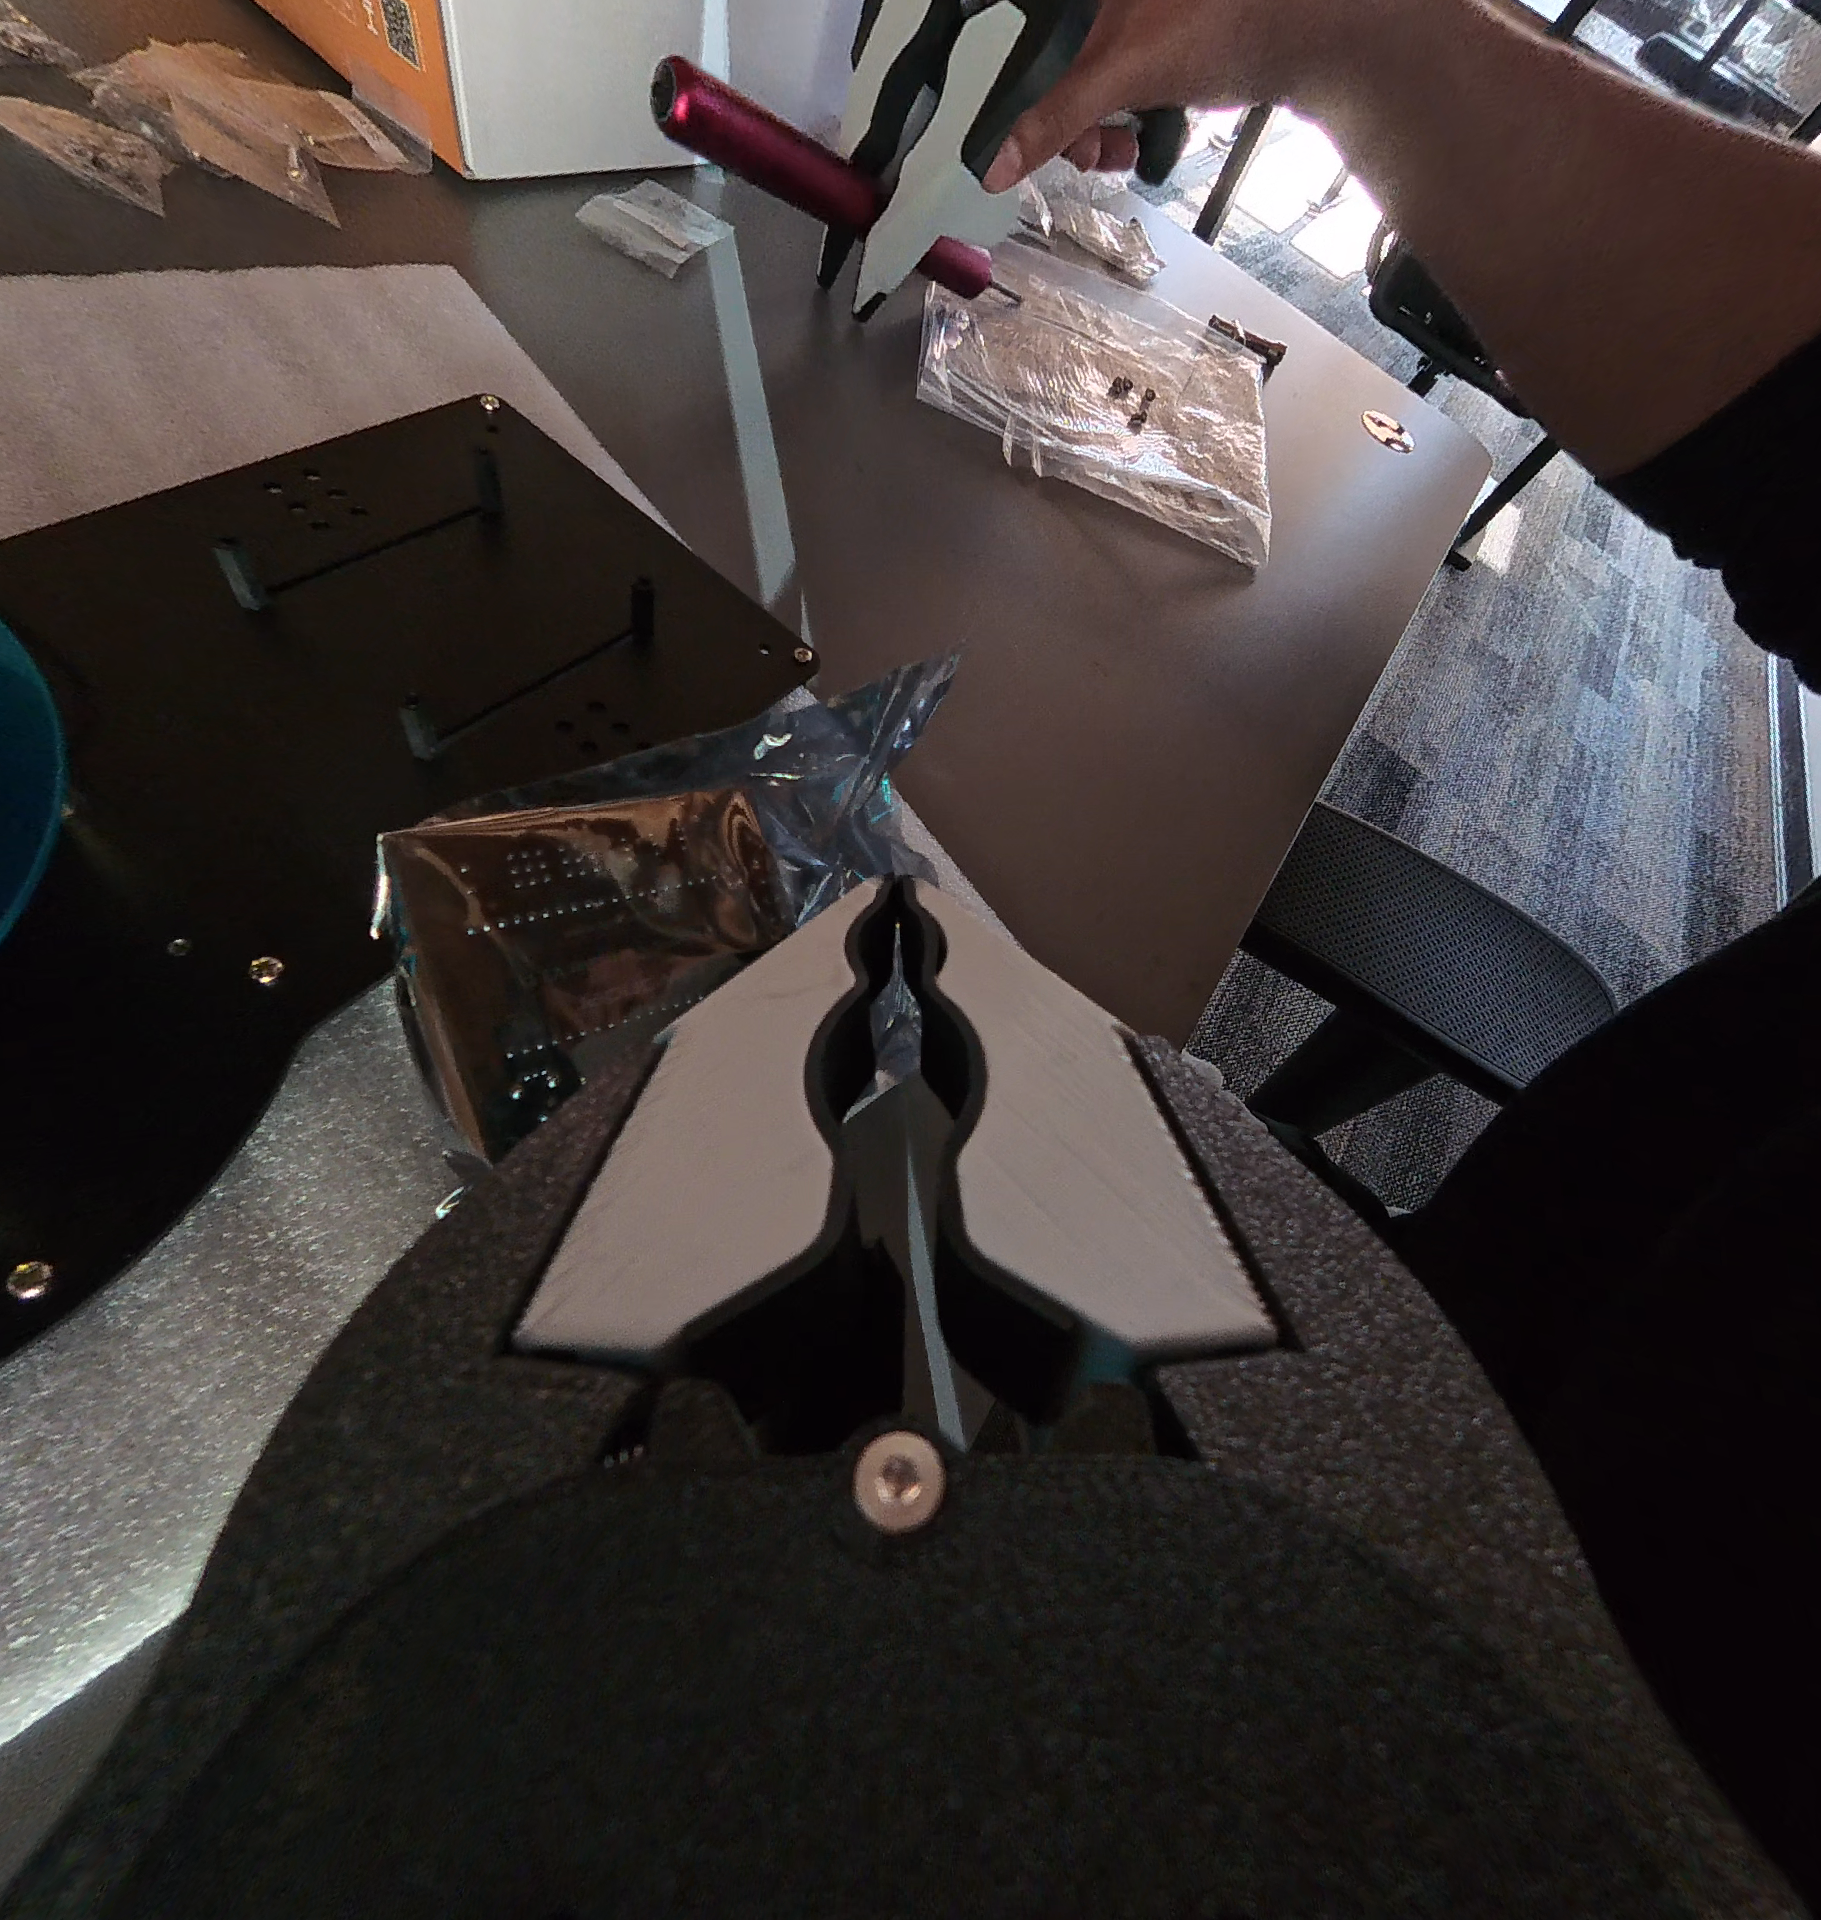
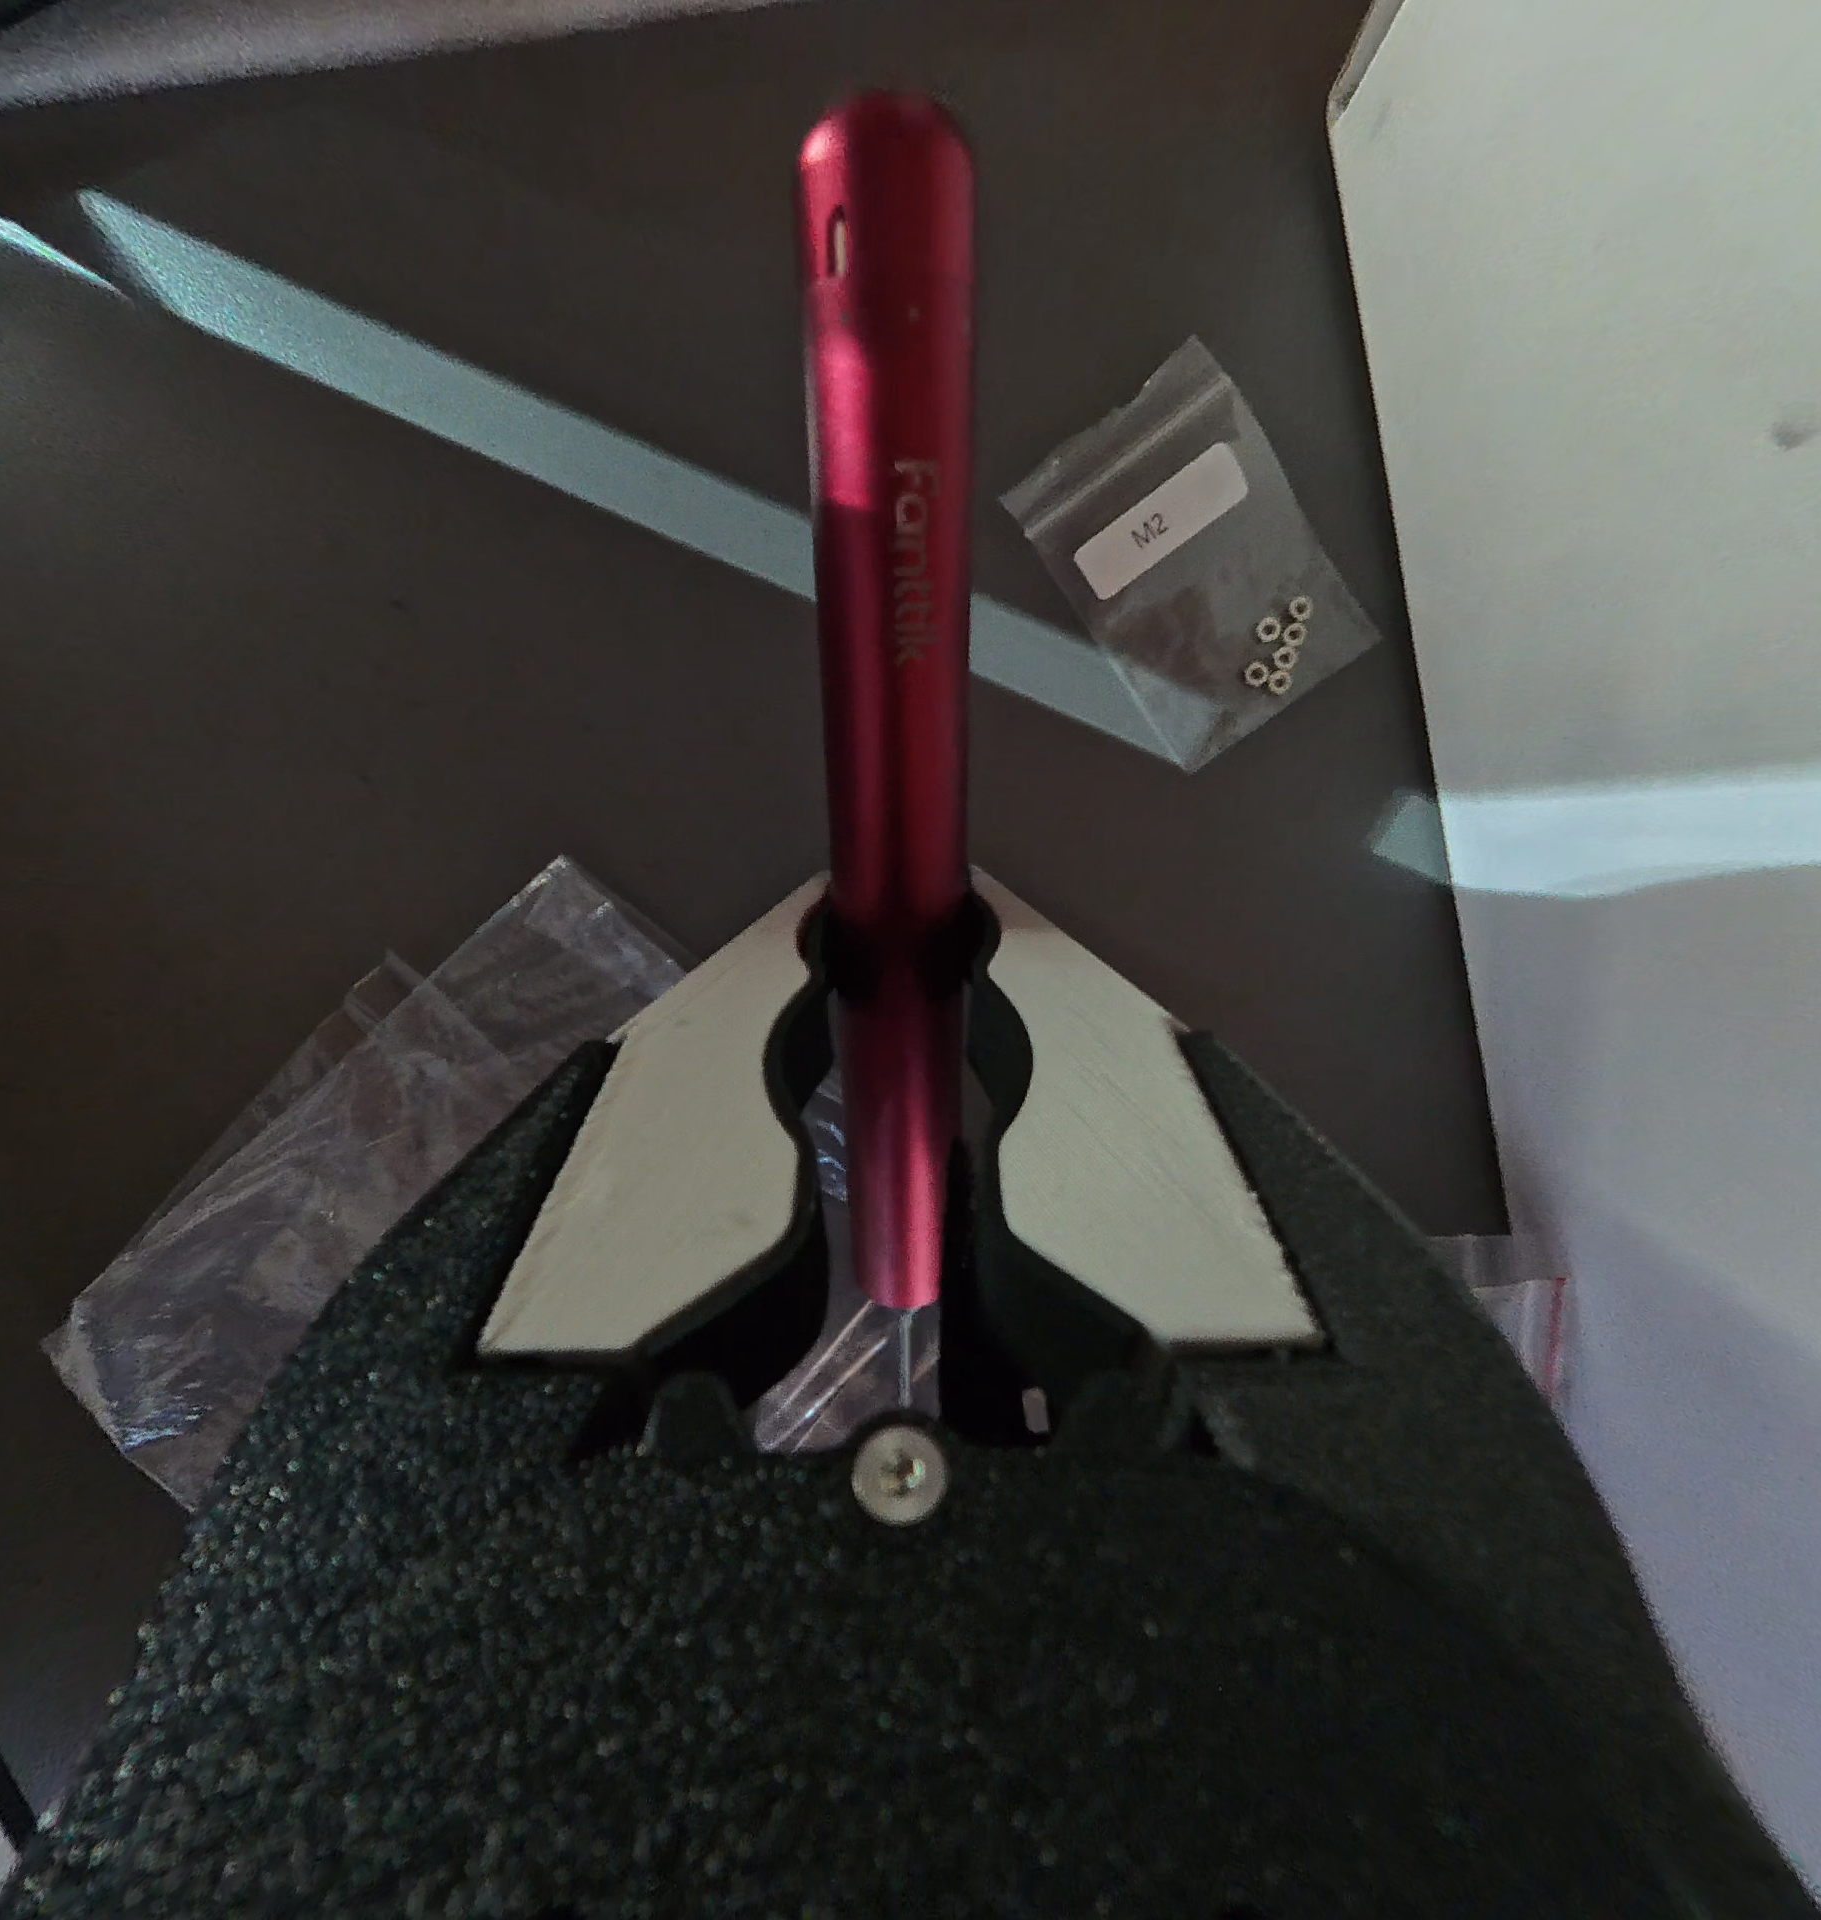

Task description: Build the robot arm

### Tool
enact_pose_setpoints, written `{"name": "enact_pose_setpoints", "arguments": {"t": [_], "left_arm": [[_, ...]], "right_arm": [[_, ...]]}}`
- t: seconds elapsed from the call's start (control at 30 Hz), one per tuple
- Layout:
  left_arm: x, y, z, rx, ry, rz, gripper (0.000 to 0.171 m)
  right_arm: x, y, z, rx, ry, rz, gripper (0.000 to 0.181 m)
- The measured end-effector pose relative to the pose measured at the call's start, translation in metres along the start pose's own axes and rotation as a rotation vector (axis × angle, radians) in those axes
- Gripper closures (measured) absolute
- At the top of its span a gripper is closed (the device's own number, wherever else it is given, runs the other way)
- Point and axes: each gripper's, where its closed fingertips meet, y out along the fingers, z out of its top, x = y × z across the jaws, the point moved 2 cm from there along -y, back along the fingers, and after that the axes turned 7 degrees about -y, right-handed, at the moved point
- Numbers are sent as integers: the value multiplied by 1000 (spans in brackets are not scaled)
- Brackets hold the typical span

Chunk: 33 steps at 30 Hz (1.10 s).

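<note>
The left gripper (image 1: 898,894) has its fingers pressed together on the edge of a shiny, crinkled silver anti-static bag (image 1: 615,935) — a strip of the film runs back through the gap between them, and the bag's body hangs just left of the tips above a grey foam sheet (image 1: 158,1455). Beside the bag on that sheet lies a flat black metal plate with drilled holes and short standoffs (image 1: 366,623), and a teal rounded object (image 1: 2,790) sits at the left edge, too cropped to identify. The right gripper (image 2: 898,940) is clamped around a slim, dark-red metal electric screwdriver (image 2: 880,623), its fingers closed on the lower barrel so that the rounded butt points away from the camera and the thin bit points back toward the gripper body. In the left wrist view that same right gripper, held by a bare hand (image 1: 1082,83), hovers over the dark grey surface (image 1: 1093,644) with the screwdriver tilted, its bit just above a clear plastic bag of parts (image 1: 1103,416); contact is hard to judge. In the right wrist view a small clear zip bag with a white label and tiny silver nuts (image 2: 1197,582) lies on the surface right of the screwdriver — next to a white box (image 2: 1633,520).
</note>
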Motion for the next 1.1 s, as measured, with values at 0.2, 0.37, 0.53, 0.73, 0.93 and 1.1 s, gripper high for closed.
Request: {"name": "enact_pose_setpoints", "arguments": {"t": [0.2,0.37,0.53,0.73,0.93,1.1], "left_arm": [[0,0,1,1,3,3,171],[0,0,0,-1,4,3,171],[0,1,0,-4,5,2,171],[0,1,0,-4,6,1,171],[1,1,0,-5,8,1,171],[3,3,0,-7,13,-1,171]], "right_arm": [[0,0,0,10,7,8,162],[0,0,0,-6,0,8,161],[0,1,1,-31,-17,-5,161],[0,1,1,-64,-28,-18,161],[6,-1,19,-48,-26,-50,161],[17,-2,24,-271,-103,-102,161]]}}
